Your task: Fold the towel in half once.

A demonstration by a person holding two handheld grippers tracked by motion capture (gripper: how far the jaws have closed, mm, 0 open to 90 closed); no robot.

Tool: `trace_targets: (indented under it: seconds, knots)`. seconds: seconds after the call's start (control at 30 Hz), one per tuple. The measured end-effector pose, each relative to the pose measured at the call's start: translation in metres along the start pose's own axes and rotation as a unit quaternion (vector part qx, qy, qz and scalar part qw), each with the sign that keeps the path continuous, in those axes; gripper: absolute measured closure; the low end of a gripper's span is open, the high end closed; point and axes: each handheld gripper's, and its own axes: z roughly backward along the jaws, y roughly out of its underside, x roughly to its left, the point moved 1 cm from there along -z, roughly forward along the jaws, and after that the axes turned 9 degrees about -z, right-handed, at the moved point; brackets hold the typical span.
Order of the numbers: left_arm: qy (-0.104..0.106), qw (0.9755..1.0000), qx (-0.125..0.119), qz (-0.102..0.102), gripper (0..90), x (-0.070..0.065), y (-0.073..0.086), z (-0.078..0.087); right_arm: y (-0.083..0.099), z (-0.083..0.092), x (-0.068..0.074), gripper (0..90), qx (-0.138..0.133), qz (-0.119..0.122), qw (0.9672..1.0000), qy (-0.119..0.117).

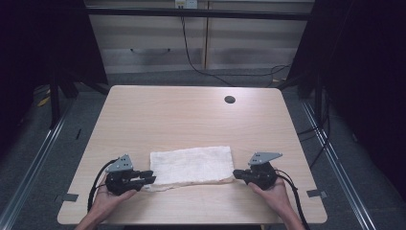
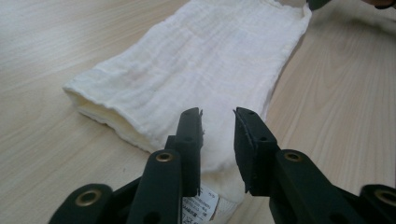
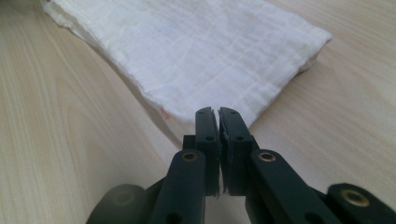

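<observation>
A white folded towel (image 1: 191,165) lies flat on the near half of the wooden table (image 1: 191,115). My left gripper (image 1: 149,178) is at the towel's near left corner and stands open. In the left gripper view the left gripper (image 2: 217,113) has its jaws apart over the towel (image 2: 201,60), just above the corner with the printed label (image 2: 201,205). My right gripper (image 1: 236,174) is at the near right corner. In the right gripper view the right gripper (image 3: 216,111) has its jaws pressed together where the towel (image 3: 196,51) ends, seemingly pinching that corner.
A dark round cable hole (image 1: 230,99) sits in the table's far right part. Bare wood stretches beyond the towel. Cupboards (image 1: 201,38) and a hanging cable (image 1: 189,52) stand behind the table. Metal rails (image 1: 43,148) run along the floor on both sides.
</observation>
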Motion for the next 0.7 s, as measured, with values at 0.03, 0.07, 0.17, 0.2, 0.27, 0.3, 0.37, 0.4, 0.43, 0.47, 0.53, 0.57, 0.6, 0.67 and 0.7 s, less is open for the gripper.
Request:
trace_targets:
  seconds: [0.03, 0.07, 0.17, 0.2, 0.27, 0.3, 0.37, 0.4, 0.43, 0.47, 0.53, 0.57, 0.6, 0.67, 0.7]
  knots:
    - [0.002, 1.0, -0.001, 0.001, 69.3, 0.0, 0.0, 0.0, 0.0, 0.0, 0.0, 86.8, 0.0, 0.0, 1.0, 0.0]
    - [0.0, 1.0, -0.001, 0.003, 67.8, 0.001, -0.001, -0.001, 0.003, 0.001, 0.0, 86.2, 0.001, 0.0, 1.0, -0.001]
    - [-0.002, 1.0, 0.001, 0.005, 66.2, 0.002, -0.003, -0.005, 0.004, 0.003, 0.0, 84.5, 0.001, -0.004, 1.0, -0.001]
    - [-0.003, 1.0, 0.003, 0.006, 65.1, 0.004, -0.004, -0.007, 0.006, 0.006, 0.001, 80.3, 0.002, -0.002, 1.0, -0.003]
    - [-0.003, 0.9999, 0.008, 0.008, 64.1, 0.006, -0.005, -0.014, 0.006, 0.01, 0.003, 73.8, -0.003, -0.006, 1.0, -0.002]
    - [-0.003, 0.9999, 0.008, 0.008, 63.0, 0.006, -0.005, -0.014, 0.006, 0.01, 0.003, 73.8, -0.003, -0.006, 1.0, -0.002]
    - [-0.005, 0.9998, 0.016, 0.007, 62.2, 0.005, -0.004, -0.018, 0.003, 0.015, 0.005, 73.7, -0.025, -0.009, 0.9996, -0.007]
    - [-0.006, 0.9998, 0.019, 0.004, 62.7, 0.005, -0.004, -0.019, -0.001, 0.015, 0.006, 73.7, -0.032, -0.009, 0.9994, -0.011]
    - [-0.009, 0.9997, 0.024, 0.001, 62.7, 0.005, -0.004, -0.02, -0.004, 0.014, 0.006, 73.8, -0.033, -0.007, 0.9994, -0.009]
    - [-0.006, 0.9996, 0.027, 0.001, 65.7, 0.004, -0.003, -0.02, -0.01, 0.008, 0.006, 76.2, -0.034, -0.009, 0.9993, -0.016]
    - [-0.006, 0.9994, 0.033, -0.008, 66.1, 0.003, -0.001, -0.021, -0.013, 0.002, 0.006, 76.4, -0.03, -0.007, 0.9993, -0.02]
    - [-0.006, 0.9993, 0.036, -0.01, 66.6, 0.002, 0.0, -0.022, -0.015, -0.005, 0.007, 76.5, -0.023, 0.001, 0.9995, -0.021]
    - [-0.009, 0.999, 0.042, -0.013, 65.7, 0.001, 0.001, -0.023, -0.016, -0.02, 0.009, 76.2, -0.005, 0.007, 0.9998, -0.016]
    - [-0.011, 0.9988, 0.047, -0.01, 63.8, 0.001, 0.003, -0.024, -0.016, -0.028, 0.01, 75.7, 0.005, 0.008, 0.9998, -0.02]
    - [-0.013, 0.9986, 0.049, -0.011, 63.5, 0.002, 0.004, -0.025, -0.016, -0.03, 0.011, 75.4, 0.007, 0.011, 0.9998, -0.017]
